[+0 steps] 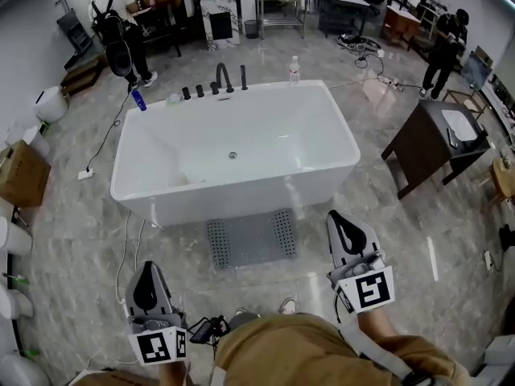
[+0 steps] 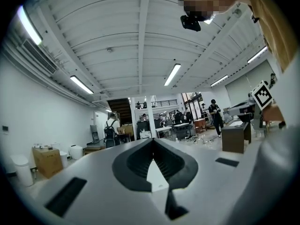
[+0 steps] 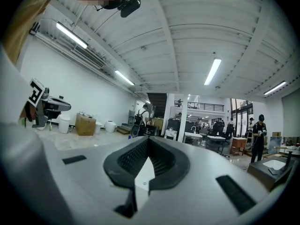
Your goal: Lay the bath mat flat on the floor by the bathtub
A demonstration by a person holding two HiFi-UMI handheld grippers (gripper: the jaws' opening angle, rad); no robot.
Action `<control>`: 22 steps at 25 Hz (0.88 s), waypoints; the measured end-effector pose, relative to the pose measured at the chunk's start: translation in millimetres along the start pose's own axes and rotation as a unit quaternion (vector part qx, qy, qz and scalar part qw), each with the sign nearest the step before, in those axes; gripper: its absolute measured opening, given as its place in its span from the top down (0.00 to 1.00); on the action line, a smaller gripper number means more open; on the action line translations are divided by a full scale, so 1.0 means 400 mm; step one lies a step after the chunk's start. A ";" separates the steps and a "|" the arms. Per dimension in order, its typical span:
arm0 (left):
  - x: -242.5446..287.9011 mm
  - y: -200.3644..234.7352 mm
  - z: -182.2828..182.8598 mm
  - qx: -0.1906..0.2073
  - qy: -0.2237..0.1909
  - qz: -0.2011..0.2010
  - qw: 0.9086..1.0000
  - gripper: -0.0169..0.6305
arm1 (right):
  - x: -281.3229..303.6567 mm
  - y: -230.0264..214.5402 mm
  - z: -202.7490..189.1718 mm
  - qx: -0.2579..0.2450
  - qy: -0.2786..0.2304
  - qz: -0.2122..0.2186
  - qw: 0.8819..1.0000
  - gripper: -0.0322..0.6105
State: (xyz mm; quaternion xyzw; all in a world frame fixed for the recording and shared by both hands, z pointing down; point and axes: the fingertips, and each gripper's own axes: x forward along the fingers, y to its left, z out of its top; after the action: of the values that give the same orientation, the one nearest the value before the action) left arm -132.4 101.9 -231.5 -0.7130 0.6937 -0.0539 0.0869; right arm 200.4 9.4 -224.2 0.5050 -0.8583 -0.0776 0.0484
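Note:
A grey dotted bath mat (image 1: pixel 251 237) lies flat on the marble floor, right against the front of the white bathtub (image 1: pixel 233 153). My left gripper (image 1: pixel 147 282) is held near the person's left knee, shut and empty, pointing up and forward. My right gripper (image 1: pixel 348 230) is raised to the right of the mat, also shut with nothing in it. In the left gripper view the left gripper (image 2: pixel 153 144) has its jaws closed together against the room beyond. The right gripper view shows the right gripper (image 3: pixel 148 144) the same way.
A dark wooden vanity (image 1: pixel 438 139) stands right of the tub. Cardboard boxes (image 1: pixel 20 172) and white toilets (image 1: pixel 50 103) line the left wall. Cables (image 1: pixel 129 240) trail on the floor left of the tub. People (image 1: pixel 121 18) stand at the far back.

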 end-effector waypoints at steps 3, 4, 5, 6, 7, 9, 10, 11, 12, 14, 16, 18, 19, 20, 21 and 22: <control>0.009 0.008 -0.010 0.010 -0.001 -0.007 1.000 0.97 | 0.005 0.008 -0.007 -0.002 0.000 0.002 1.000 0.95; 0.011 0.010 -0.011 0.012 -0.002 -0.007 1.000 0.97 | 0.008 0.013 -0.009 -0.003 0.002 0.004 1.000 0.95; 0.013 0.012 -0.011 0.012 -0.001 -0.007 1.000 0.97 | 0.010 0.018 -0.011 -0.004 0.005 0.007 1.000 0.95; 0.012 0.012 -0.012 0.012 0.000 -0.006 1.000 0.97 | 0.012 0.024 -0.013 -0.005 0.009 0.010 1.000 0.95; 0.009 0.012 -0.015 0.011 0.002 -0.005 1.000 0.97 | 0.013 0.031 -0.017 -0.007 0.013 0.013 1.000 0.95; 0.001 0.008 -0.024 0.011 0.003 -0.005 1.000 0.97 | 0.012 0.045 -0.027 -0.010 0.019 0.018 1.000 0.95; -0.004 0.006 -0.029 0.012 0.001 -0.007 1.000 0.97 | 0.011 0.050 -0.032 -0.011 0.021 0.020 1.000 0.95; -0.010 0.004 -0.032 0.011 -0.003 -0.009 1.000 0.97 | 0.009 0.055 -0.036 -0.011 0.022 0.021 0.999 0.95; -0.016 0.003 -0.035 0.005 -0.008 -0.013 1.000 0.97 | 0.007 0.058 -0.040 -0.011 0.024 0.022 0.999 0.95; -0.023 0.006 -0.041 -0.017 -0.013 -0.018 1.000 0.97 | 0.004 0.064 -0.047 -0.012 0.029 0.024 0.999 0.95; -0.025 0.016 -0.049 -0.032 -0.010 -0.016 0.999 0.97 | 0.005 0.071 -0.054 -0.015 0.034 0.028 0.999 0.95; -0.025 0.021 -0.054 -0.033 -0.007 -0.014 0.999 0.97 | 0.005 0.082 -0.064 -0.016 0.038 0.034 0.999 0.95; -0.026 0.021 -0.055 -0.032 -0.007 -0.014 0.999 0.97 | 0.003 0.086 -0.068 -0.017 0.040 0.036 0.998 0.95; -0.027 0.019 -0.056 -0.031 -0.007 -0.015 0.999 0.97 | 0.000 0.090 -0.071 -0.017 0.042 0.037 0.998 0.95; -0.028 0.015 -0.056 -0.030 -0.008 -0.017 0.999 0.97 | -0.004 0.091 -0.073 -0.018 0.044 0.038 0.998 0.95; -0.029 0.010 -0.056 -0.029 -0.009 -0.018 0.999 0.97 | -0.008 0.091 -0.076 -0.018 0.046 0.038 0.998 0.95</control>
State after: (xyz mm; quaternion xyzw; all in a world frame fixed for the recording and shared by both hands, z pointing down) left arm -141.0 112.3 -209.8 -0.7284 0.6809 -0.0288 0.0711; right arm 175.4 27.1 -187.7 0.4740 -0.8722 -0.0684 0.0996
